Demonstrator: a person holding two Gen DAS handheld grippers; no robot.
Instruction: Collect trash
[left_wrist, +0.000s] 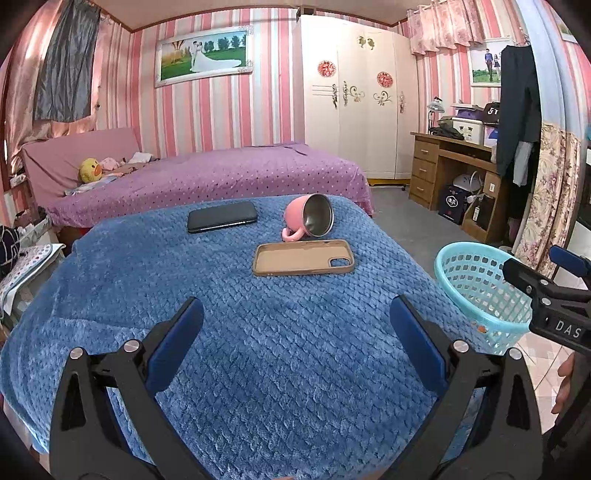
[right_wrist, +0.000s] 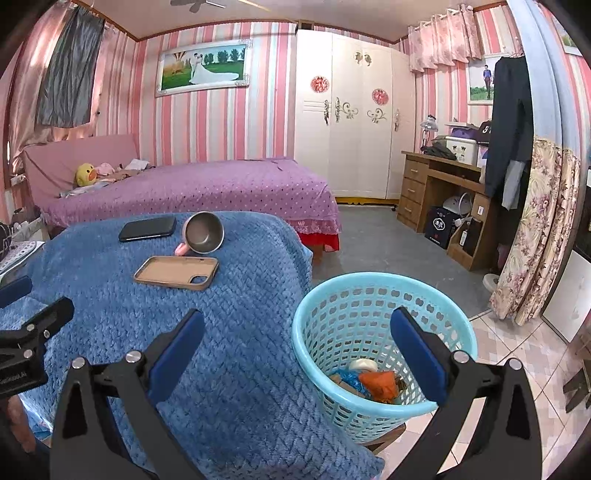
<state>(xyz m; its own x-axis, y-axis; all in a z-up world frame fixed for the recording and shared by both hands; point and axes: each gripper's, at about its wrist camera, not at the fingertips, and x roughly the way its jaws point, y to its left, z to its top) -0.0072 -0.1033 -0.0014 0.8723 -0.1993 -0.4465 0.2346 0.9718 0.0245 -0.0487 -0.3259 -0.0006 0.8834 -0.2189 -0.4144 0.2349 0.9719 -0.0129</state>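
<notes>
So we've got both grippers hanging over the bench, which is covered in a fuzzy blue blanket (left_wrist: 258, 350). Our left gripper (left_wrist: 295, 343) sits low in the left wrist view with its jaws spread wide and nothing between them, just blanket underneath. Our right gripper (right_wrist: 297, 349) is the same deal: jaws wide apart, holding nothing, one blue pad over the blanket and the other in front of the basket.

The trash (right_wrist: 369, 382) is already in the light blue basket (right_wrist: 384, 291) at the lower right of the right wrist view, just off the bench's edge: an orange crumpled bit, something blue, a white piece and some brownish scraps at the bottom.

Up on the bench, toward the centre of the left wrist view, we see a tan phone case (left_wrist: 303, 257) lying open side up, a pink mug (left_wrist: 310, 219) tipped on its side right behind it, and a black phone (left_wrist: 222, 216) off to the left.
</notes>
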